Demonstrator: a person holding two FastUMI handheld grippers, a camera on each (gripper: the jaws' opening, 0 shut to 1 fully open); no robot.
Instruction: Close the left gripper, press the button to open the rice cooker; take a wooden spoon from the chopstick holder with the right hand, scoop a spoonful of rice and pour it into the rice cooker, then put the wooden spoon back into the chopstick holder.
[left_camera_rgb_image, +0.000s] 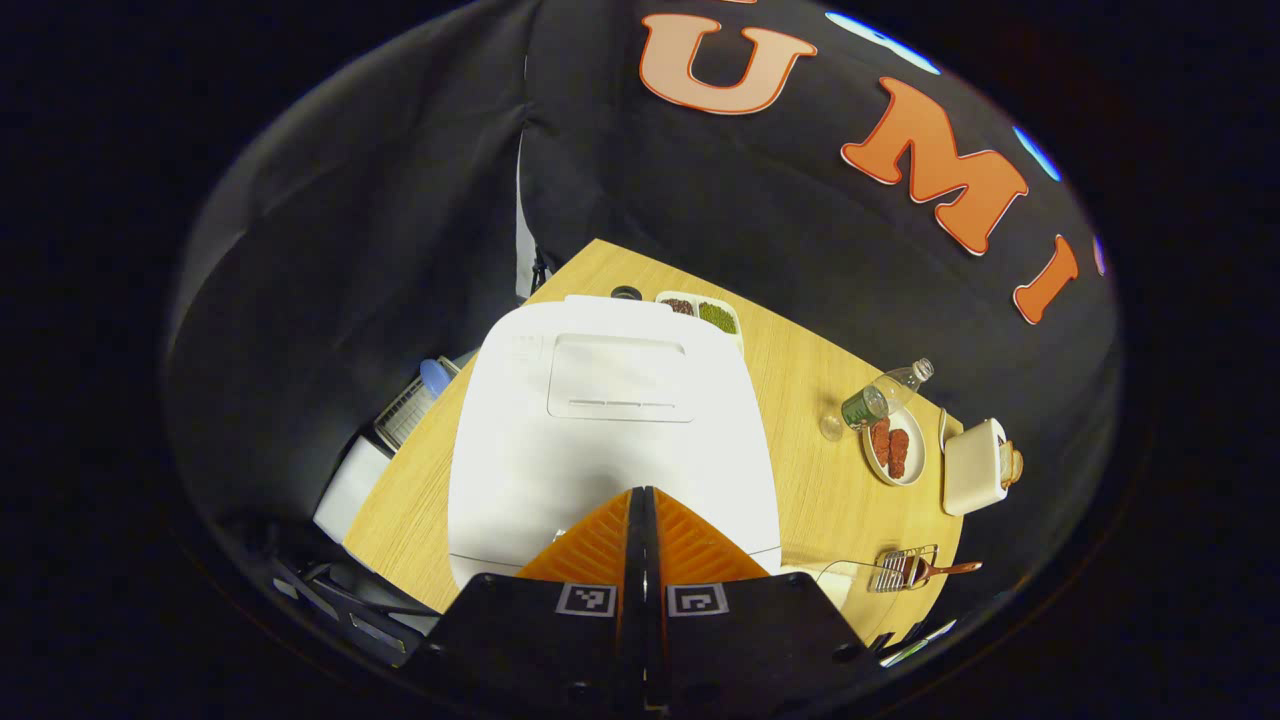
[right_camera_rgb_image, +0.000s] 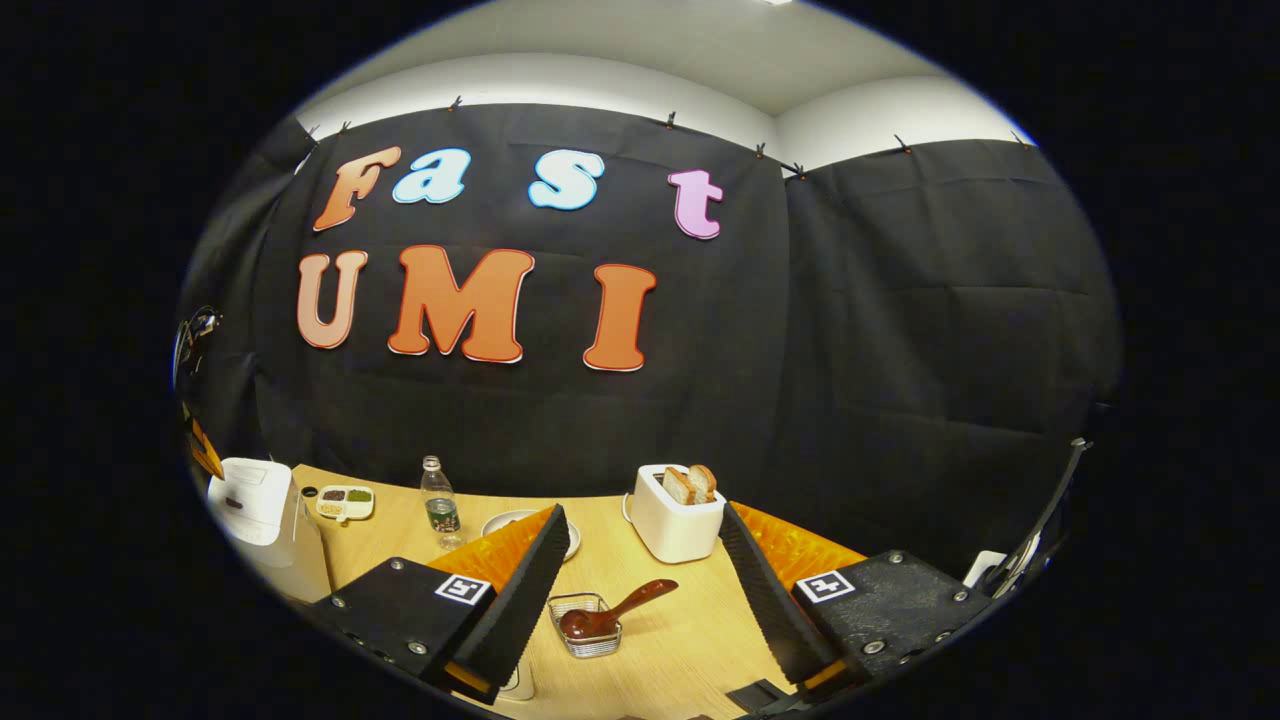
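Left gripper view looks down on the white rice cooker (left_camera_rgb_image: 610, 440), which stands on the wooden table (left_camera_rgb_image: 810, 470) with its lid down; it looks a heavy, rigid, smooth-shelled appliance that should stay put under a firm push, and the release button is the place to press, though I cannot make it out here. The left hand-held gripper (left_camera_rgb_image: 641, 500) has its two fingers pressed together with nothing between them, tips poised over the front edge of the lid; whether they touch it I cannot tell. Further right on the table lie a plate of food (left_camera_rgb_image: 893, 447) and a toaster (left_camera_rgb_image: 975, 467), and near the edge the wire chopstick holder (left_camera_rgb_image: 905, 570) with the wooden spoon (left_camera_rgb_image: 935, 570) in it. In the right gripper view the cooker (right_camera_rgb_image: 250, 500) sits far left; the spoon (right_camera_rgb_image: 615, 612) leans in the holder (right_camera_rgb_image: 586, 625), bowl down and handle angled up to the right. It looks light, stiff and fairly smooth, so the free handle is the natural grip, taken squarely lest it swivel. The right hand-held gripper (right_camera_rgb_image: 645, 590) is spread wide and empty, the spoon lying between its fingers but apart from both
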